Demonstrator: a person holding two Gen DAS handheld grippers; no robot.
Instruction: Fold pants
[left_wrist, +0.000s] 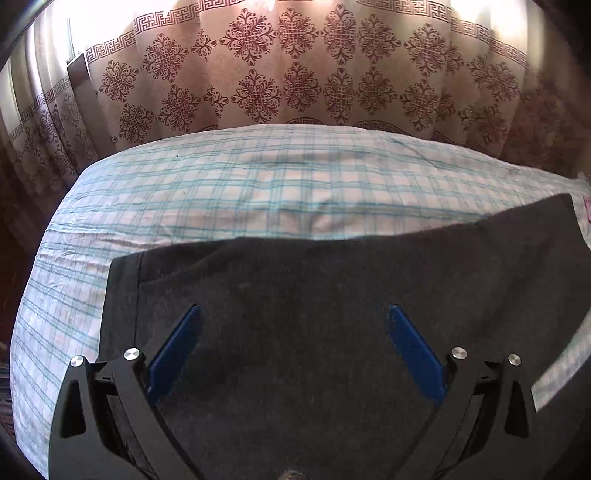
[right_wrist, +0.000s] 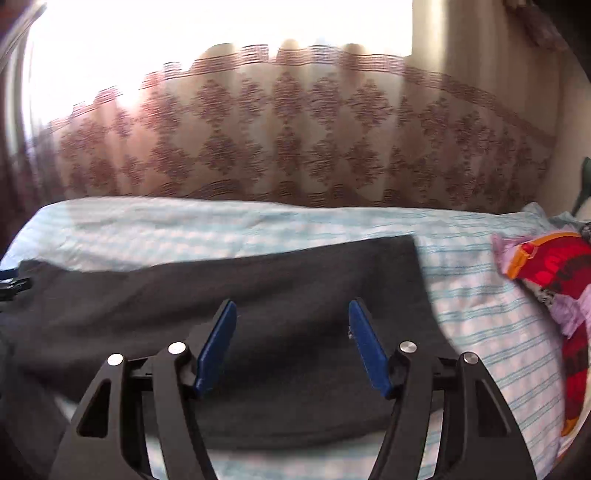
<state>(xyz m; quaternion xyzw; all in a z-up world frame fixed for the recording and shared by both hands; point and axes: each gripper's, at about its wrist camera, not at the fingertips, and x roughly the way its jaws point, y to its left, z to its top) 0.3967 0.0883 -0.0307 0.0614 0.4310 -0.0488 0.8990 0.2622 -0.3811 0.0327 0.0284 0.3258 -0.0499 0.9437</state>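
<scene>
**Both grippers hanging open above the dark pants on the bed**

The dark grey pants (left_wrist: 314, 295) are lying flat on the bed's checked sheet (left_wrist: 184, 184), stretching as a long band from the near left toward the far right in the left wrist view. A seamed edge is showing at their left end, and the far edge is running roughly straight across the sheet.

The left gripper (left_wrist: 295, 314) is hovering over the pants with its blue pads (left_wrist: 173, 354) spread wide apart, nothing sitting between them but the cloth below. The right gripper (right_wrist: 291, 310) is likewise standing with its jaws apart over the pants (right_wrist: 258, 288), gripping nothing (its picture is smeared by motion blur, so fine detail of the fabric is hard to read).

In the right wrist view the pants are ending in a squared corner toward the far right, with bare sheet beyond. A red and purple patterned cloth (right_wrist: 554, 273) is lying at the right edge of the bed, well apart from the pants. A curtain (left_wrist: 295, 74) with a maroon floral print is hanging behind the bed's far side.
</scene>
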